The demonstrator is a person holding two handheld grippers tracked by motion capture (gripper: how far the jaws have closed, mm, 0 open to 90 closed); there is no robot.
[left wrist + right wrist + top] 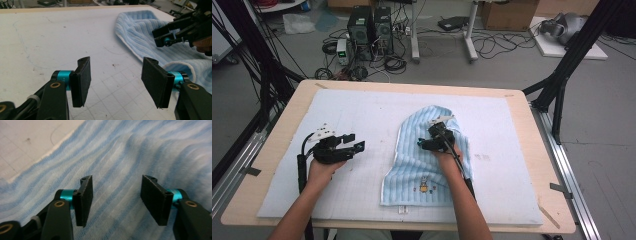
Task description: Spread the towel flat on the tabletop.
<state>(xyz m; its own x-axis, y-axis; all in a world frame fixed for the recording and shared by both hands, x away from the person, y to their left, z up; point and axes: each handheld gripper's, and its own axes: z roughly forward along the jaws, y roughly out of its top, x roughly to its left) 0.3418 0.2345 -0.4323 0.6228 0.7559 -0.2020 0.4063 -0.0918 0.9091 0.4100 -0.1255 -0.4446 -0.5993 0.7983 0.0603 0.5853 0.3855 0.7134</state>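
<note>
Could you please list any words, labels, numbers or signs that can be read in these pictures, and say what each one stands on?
No text can be read.
The towel has a small embroidered picture near its front hem: too small to tell whether it has letters.
A small white tag at the towel's front edge: too small to read.
Faint marks on the mat right of the towel: blurred, unreadable.

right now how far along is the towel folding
Early. The blue striped towel looks partly folded, its far end bunched and rounded rather than square. In hand: the right claw hovers open over the towel's middle, gripping nothing. The left claw waits open over the white mat. Squaring and finishing the folds remain.
</note>
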